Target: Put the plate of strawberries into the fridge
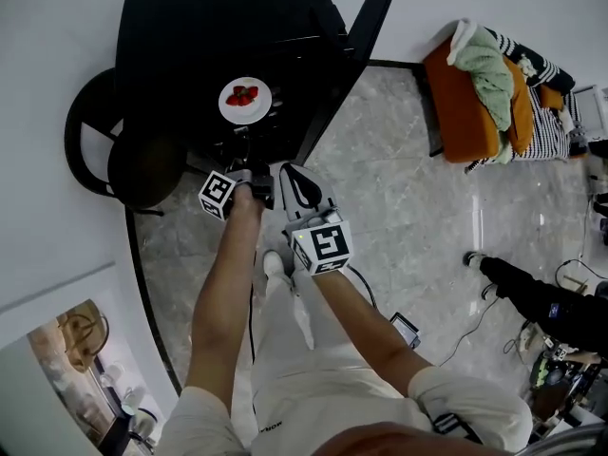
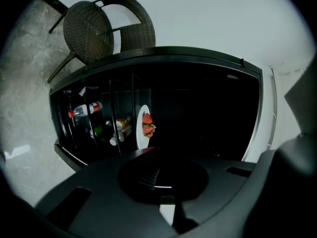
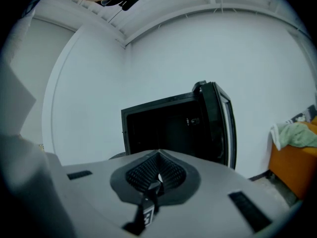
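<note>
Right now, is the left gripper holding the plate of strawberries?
No, the plate sits inside the open fridge, apart from the left gripper, whose jaws are together with nothing between them.

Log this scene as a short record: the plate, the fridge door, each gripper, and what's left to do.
plate: white plate of strawberries, resting on a shelf inside the fridge
fridge door: open
left gripper: shut, holding nothing
right gripper: shut, holding nothing
remaining: probably only closing the door
</note>
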A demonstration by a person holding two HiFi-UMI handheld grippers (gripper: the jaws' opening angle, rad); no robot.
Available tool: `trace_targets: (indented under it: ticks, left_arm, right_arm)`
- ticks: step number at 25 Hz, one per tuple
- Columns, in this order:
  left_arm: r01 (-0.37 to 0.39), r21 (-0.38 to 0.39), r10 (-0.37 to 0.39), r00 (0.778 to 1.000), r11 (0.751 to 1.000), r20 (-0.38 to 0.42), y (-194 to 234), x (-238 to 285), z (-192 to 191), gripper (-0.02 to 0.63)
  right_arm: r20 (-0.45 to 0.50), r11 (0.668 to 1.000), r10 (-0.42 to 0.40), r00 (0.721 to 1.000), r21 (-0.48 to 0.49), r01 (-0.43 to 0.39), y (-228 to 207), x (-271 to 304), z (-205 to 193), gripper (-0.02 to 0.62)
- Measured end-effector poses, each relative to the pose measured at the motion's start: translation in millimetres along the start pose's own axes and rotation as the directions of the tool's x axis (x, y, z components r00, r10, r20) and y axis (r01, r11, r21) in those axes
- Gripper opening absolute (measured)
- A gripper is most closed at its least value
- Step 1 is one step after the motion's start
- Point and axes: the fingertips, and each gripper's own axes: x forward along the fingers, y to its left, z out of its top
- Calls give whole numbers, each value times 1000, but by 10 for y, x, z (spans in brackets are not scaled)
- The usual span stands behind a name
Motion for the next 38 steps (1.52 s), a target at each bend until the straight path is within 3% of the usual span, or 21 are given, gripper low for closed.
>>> trace_targets:
  ticks: [4, 12, 25, 29, 38]
  left_arm:
    - [-20, 38, 22, 999, 999, -46, -61, -220, -105, 2]
    - [27, 87, -17, 993, 996, -121, -647, -487, -354, 2]
    - [75, 123, -52, 982, 990, -180, -1482, -1010, -538, 2]
    - [93, 102, -73, 980, 990, -184, -1684, -1165, -564, 2]
    - [200, 197, -154, 962, 960, -225, -2413, -1484, -606, 2]
  right_arm:
    - [2, 1000, -16, 1000, 19, 16, -17, -47, 140, 14]
    - [5, 1000, -7, 1000, 13, 7, 179, -193, 493, 14]
    - [1, 999, 35, 999, -24, -35, 440, -416, 1100, 14]
    - [-9, 996, 78, 997, -48, -78, 545, -499, 1207, 14]
    - [-23, 997, 71, 997, -29, -72, 616, -587, 1543, 14]
